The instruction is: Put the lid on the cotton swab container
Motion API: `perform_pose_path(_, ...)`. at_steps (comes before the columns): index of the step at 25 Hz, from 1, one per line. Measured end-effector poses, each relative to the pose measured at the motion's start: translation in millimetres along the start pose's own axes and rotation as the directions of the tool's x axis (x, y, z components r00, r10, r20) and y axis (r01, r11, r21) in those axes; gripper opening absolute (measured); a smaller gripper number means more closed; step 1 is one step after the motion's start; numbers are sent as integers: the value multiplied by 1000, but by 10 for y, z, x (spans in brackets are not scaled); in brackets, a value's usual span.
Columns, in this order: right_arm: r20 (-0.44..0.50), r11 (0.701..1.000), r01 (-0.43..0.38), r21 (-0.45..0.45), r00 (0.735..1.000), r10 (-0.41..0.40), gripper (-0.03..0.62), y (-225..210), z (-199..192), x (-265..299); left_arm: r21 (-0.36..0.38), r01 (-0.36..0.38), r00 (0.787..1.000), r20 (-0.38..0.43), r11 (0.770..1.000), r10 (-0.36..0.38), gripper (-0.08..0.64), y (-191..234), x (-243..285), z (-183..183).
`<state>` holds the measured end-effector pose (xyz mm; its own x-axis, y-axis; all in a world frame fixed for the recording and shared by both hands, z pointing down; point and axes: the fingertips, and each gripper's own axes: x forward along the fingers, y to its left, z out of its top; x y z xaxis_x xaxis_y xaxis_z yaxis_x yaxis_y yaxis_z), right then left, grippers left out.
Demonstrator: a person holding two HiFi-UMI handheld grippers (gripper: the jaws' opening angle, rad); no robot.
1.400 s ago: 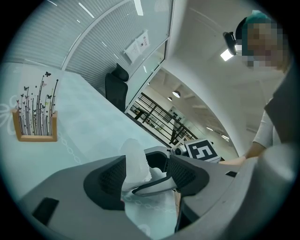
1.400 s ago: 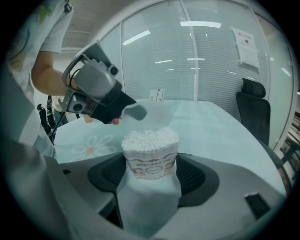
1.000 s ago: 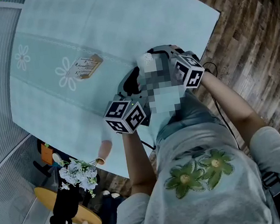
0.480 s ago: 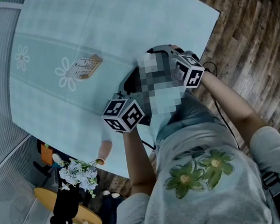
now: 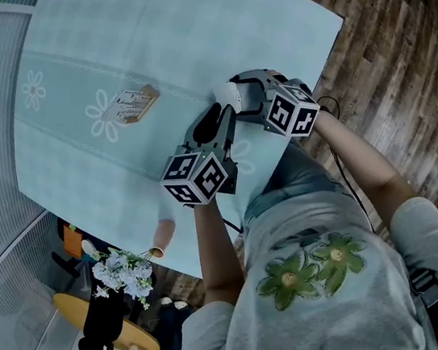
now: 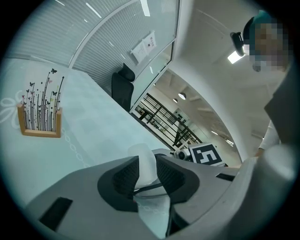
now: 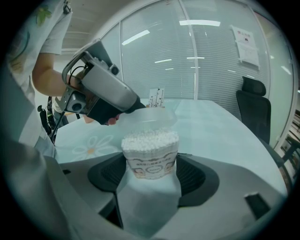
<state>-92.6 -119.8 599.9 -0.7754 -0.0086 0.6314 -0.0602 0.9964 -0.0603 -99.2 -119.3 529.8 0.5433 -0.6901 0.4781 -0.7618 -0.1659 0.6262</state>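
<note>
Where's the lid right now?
In the right gripper view the clear lid hangs just above the cotton swab container, between the jaws of the left gripper, which have just been closing on it.

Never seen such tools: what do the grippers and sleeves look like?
Left gripper and right gripper are grey shells with dark ribbed pads, each bearing a cube of black-and-white square markers. The left's jaws have just been closing on a clear lid. Pale short-sleeved T-shirt, green flowers.

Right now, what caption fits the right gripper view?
Right gripper grips the open cotton swab container; left gripper has just closed on the clear lid above it.
</note>
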Motion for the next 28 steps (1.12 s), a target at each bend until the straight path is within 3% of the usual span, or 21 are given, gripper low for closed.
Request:
perform_pose_path(14,-3,1000,-3,2,1000,3,344,6,-9,7,4,-51,998,-25,999,51,104,18,31,-22)
perform_pose_path(16,-4,1000,-1,1,1000,1,344,5,-11,6,7,-84,996,-35,996,84,-7,54,43,-37)
perform_pose_path(28,-6,1000,0,7,1000,1,344,10,-19,15,48,-106,992,-69,993,109,-8,17,125,-101)
